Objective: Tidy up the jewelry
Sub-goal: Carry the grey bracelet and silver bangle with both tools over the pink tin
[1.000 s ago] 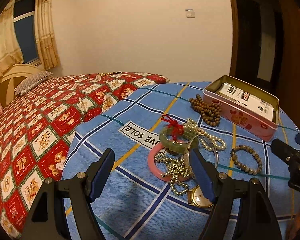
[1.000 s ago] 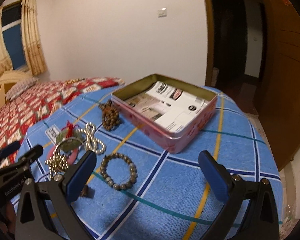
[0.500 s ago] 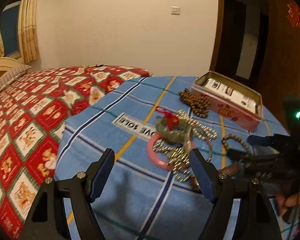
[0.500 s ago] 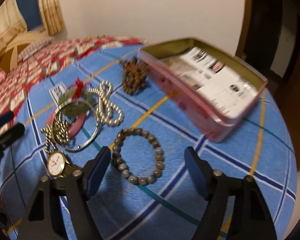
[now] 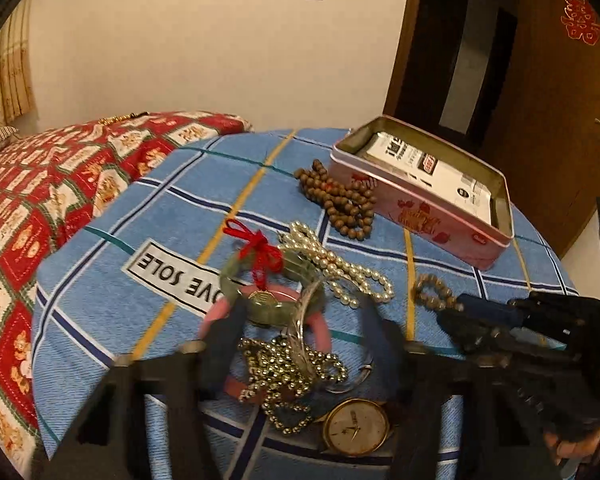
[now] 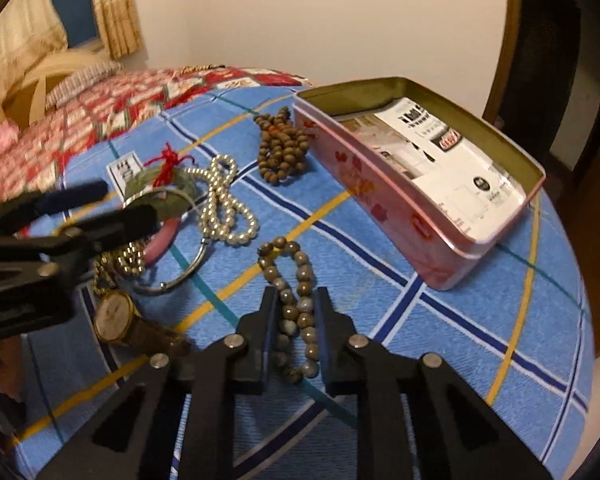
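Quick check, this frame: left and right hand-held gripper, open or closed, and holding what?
Left hand-held gripper: open, around the jewelry pile, holding nothing.
Right hand-held gripper: closed on the grey bead bracelet.

You can read "SOLE" upside down, after a partly covered word ending "VE", on the white rectangular cloth label (image 5: 172,273) of the blue checked sheet. A red paper double-happiness sign (image 5: 582,19) hangs on the brown wooden door; print on the white leaflet (image 6: 448,160) in the pink rectangular tin is too small to read.

Blue checked cloth (image 6: 440,320): jewelry pile (image 5: 284,320), pink tin (image 6: 420,184).
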Tool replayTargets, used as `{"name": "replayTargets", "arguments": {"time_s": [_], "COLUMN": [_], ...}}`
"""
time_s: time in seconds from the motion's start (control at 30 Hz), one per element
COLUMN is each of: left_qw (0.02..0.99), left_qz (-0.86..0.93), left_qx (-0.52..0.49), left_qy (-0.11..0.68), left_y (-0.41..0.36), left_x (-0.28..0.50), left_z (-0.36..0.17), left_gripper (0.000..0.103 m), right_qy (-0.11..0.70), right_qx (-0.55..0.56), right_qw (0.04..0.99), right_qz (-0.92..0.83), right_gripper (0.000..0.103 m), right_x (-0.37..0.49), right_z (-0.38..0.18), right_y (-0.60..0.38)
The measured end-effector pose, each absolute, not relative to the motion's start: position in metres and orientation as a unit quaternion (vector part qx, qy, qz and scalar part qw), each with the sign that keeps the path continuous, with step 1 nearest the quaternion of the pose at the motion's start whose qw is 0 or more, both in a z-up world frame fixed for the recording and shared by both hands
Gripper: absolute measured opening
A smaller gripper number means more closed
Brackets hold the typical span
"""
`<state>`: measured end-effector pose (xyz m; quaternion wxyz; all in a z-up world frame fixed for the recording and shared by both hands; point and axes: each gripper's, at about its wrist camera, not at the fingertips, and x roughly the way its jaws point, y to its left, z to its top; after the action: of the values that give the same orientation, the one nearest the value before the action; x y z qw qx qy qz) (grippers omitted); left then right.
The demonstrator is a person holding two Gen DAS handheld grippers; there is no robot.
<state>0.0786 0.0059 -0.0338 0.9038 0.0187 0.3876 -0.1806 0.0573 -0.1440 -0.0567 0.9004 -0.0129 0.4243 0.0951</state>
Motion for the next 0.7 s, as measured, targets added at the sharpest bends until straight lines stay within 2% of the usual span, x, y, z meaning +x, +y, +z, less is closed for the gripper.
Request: {"name": "replayTargets", "arguments": {"time_s": [0.03,0.07,0.1,0.23,0.47,0.7], "left_qw": [0.902,0.901,0.899,0.902,0.924,0.936], "left_qz": [-0.180,-0.184,-0.187,-0.192,-0.202,-0.225], "left_qx": [0.020,0.019,0.017,0.017,0.029,-0.017], "left_qy": [0.391,0.394,0.395,0.386,0.324,0.271], "left_y": [0.005,0.005,0.005,0.006,0.006,0.009], "left_x": [0.080,0.080,0.080,0.077,0.056,0.049], "left_z": [-0.035,-0.036,-0.037,-0.035,-0.017,0.011], "left_gripper": [0.035,0.024,0.017,0.009,0.009,0.009], "right_qy": [0.420,0.413,0.406,0.366,0.322,0.302], "right_qx": [0.006,0.022,0.034,0.066,0.103,0.135], "right_qw": [0.902,0.904,0.907,0.920,0.934,0.939], "right_qz": [0.100,0.105,0.108,0.124,0.115,0.096], "right_gripper": [0.021,0.021,0.021,0.021,0.021,0.021], "right_x": [0.058,0.057,0.056,0.047,0.035,0.030], "right_z": [-0.055,-0.053,-0.051,-0.040,-0.029,-0.025], "right_y": [-0.149,-0.154,-0.157,-0.164,-0.177,-0.192]}}
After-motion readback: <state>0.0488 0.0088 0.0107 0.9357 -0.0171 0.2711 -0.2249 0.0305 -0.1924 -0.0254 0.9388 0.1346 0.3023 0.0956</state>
